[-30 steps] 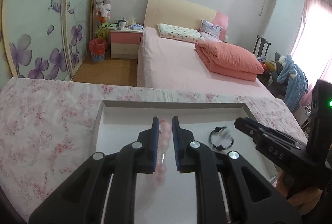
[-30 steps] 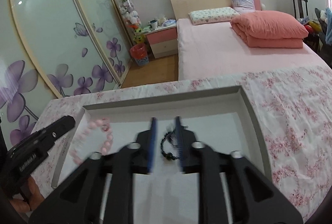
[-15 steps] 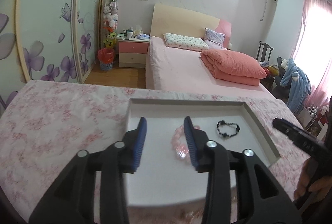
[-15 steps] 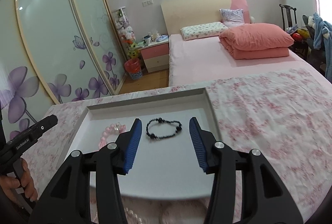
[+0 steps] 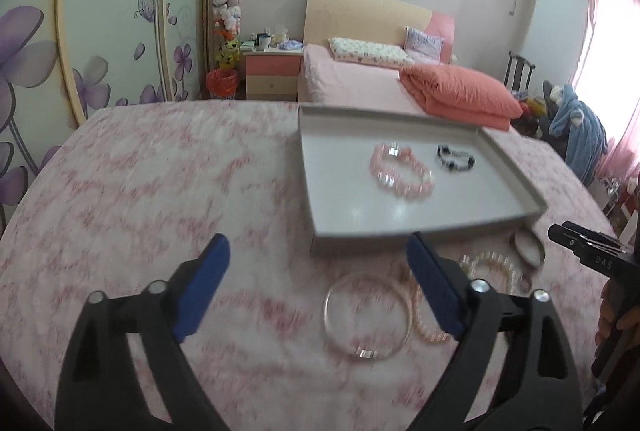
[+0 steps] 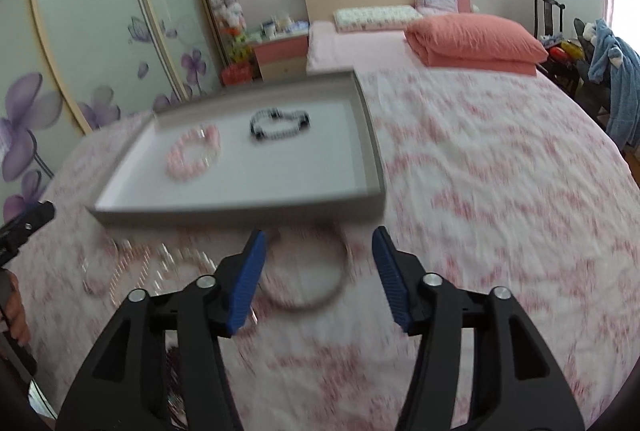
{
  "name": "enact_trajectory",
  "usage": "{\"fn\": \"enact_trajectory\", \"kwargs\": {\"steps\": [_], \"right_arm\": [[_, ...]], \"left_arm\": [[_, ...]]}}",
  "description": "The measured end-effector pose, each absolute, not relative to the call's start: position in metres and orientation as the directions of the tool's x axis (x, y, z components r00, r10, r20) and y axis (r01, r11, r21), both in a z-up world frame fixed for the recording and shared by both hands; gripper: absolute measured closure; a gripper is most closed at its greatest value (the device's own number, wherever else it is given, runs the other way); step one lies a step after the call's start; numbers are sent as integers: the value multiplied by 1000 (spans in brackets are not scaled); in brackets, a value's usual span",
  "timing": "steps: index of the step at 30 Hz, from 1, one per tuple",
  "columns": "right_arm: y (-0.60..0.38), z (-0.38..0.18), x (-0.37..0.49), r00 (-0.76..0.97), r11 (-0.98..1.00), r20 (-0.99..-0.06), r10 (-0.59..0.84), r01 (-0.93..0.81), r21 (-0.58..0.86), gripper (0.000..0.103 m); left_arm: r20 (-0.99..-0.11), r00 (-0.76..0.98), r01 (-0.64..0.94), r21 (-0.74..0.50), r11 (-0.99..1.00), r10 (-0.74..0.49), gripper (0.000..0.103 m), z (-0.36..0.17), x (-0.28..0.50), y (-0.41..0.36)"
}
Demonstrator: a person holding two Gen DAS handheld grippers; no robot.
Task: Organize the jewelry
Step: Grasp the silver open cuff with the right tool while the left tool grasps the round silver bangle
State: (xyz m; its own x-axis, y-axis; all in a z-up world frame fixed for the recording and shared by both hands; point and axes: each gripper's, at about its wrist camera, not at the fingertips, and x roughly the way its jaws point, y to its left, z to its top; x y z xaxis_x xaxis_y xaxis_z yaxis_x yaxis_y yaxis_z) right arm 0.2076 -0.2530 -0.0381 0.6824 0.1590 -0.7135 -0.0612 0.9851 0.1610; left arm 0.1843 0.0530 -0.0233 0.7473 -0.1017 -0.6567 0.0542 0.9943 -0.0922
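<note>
You are holding the left gripper with its jaws wide and empty, having just been opening; the right gripper is standing at a medium spread, also just opening, nothing between its pads.

The pink bead bracelet and the black bead bracelet are lying side by side inside the grey tray, apart from each other.

Outside the tray, at 6 o'clock from its near wall, the clear bangle, a pearl bracelet and further pieces are lying close together.

Risk: the loose pieces are overlapping; closing on one is likely to drag its neighbour, and the thin bangle may slip from the pads.

The floral tablecloth is soft and may bunch; the bed is standing at 12 o'clock, the wardrobe doors at 10 o'clock.
</note>
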Motion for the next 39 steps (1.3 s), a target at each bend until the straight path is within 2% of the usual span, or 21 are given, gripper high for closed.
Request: {"fn": "enact_trajectory", "kwargs": {"steps": [5, 13, 23, 25, 35, 39], "right_arm": [[-251, -58, 200, 632, 989, -762, 141, -62, 132, 39], [-235, -71, 204, 613, 994, -783, 106, -72, 79, 31], [-221, -72, 224, 611, 998, -790, 58, -57, 30, 30], [-220, -72, 225, 613, 998, -788, 60, -59, 30, 36], [-223, -72, 223, 614, 998, -787, 60, -56, 32, 36], [-223, -72, 224, 614, 998, -787, 59, -56, 31, 36]], "left_arm": [[-682, 725, 86, -52, 995, -98, 8, -38, 170, 48], [-712, 693, 131, -29, 991, -113, 6, -54, 160, 39], [-742, 658, 172, -15, 985, -126, 6, -66, 160, 28], [-746, 654, 179, -6, 984, -123, 6, -68, 161, 25], [-780, 623, 189, 93, 978, -46, 6, -79, 175, 6], [-799, 600, 181, 87, 980, -40, 9, -85, 183, 4]]}}
